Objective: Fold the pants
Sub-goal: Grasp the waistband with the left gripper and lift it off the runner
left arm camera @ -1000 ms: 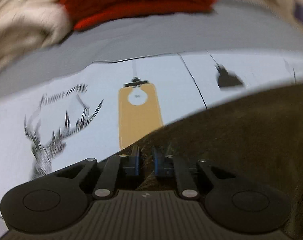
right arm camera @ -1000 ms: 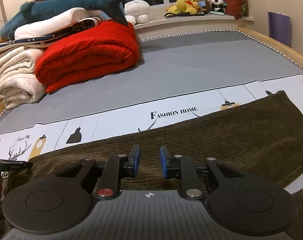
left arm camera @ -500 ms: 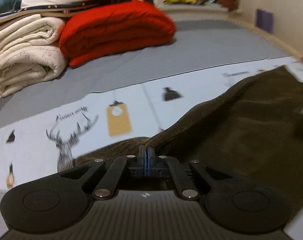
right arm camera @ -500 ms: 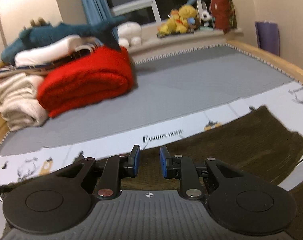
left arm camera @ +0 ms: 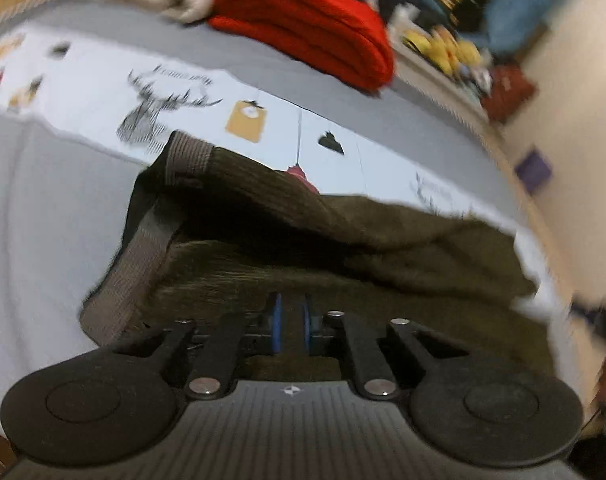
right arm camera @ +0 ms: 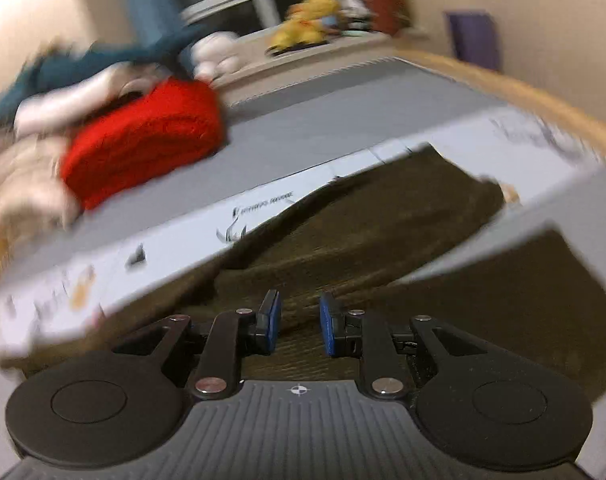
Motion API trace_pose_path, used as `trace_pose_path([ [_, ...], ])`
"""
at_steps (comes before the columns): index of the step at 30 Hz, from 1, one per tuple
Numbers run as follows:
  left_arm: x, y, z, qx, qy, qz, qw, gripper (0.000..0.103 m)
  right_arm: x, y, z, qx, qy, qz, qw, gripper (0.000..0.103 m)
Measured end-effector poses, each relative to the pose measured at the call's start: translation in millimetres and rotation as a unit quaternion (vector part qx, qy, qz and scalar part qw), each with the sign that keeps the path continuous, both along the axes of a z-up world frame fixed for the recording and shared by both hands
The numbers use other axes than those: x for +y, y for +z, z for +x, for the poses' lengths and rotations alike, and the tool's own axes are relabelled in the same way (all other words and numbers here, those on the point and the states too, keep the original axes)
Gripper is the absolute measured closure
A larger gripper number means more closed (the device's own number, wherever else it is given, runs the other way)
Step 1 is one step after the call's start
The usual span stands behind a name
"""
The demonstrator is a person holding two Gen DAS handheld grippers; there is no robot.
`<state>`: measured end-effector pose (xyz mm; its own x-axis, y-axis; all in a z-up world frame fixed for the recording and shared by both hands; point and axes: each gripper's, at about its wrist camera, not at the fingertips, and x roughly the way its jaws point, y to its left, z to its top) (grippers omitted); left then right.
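Dark olive corduroy pants lie on the bed, bunched, with the grey-brown waistband turned up at the left. My left gripper is open by a narrow gap just above the fabric and holds nothing. In the right wrist view the pants spread ahead and to the right, one leg end near the right edge. My right gripper is open and empty just over the cloth.
The bed sheet is white with printed deer and tags, grey farther back. A folded red blanket, cream blankets and a blue plush shark are stacked at the back left. Plush toys sit on the windowsill.
My left gripper was shut on the pants half a second ago and has now opened; the waistband lies folded over. Both cameras have swung, and the right gripper has opened wider.
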<state>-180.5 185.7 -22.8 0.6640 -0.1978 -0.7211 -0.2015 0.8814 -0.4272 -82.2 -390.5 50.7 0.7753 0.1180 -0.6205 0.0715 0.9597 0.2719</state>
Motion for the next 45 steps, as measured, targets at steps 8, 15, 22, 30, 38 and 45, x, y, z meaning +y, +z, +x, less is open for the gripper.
trace_pose_path([
  [8,5,-14,57,0.024,0.083,-0.112,0.9900,0.031,-11,-13,2,0.021,-0.030,0.022,0.999,0.079],
  [15,9,-35,112,0.056,0.148,-0.153,0.9754,0.028,1,-20,18,0.030,-0.016,0.003,0.999,0.079],
  [22,19,-57,141,0.094,0.185,-0.141,0.9681,0.029,3,-26,30,0.042,-0.020,-0.014,0.999,0.079],
  [30,17,-56,139,0.088,0.160,-0.117,0.9762,0.086,8,-30,29,0.050,-0.017,-0.031,0.998,0.079],
  [38,10,-21,102,0.020,0.061,-0.041,0.9971,0.092,7,-27,22,0.043,-0.021,-0.030,0.998,0.079],
  [45,52,-26,30,0.088,0.043,-0.036,0.9946,0.091,7,-27,18,0.042,-0.034,-0.001,0.999,0.079],
])
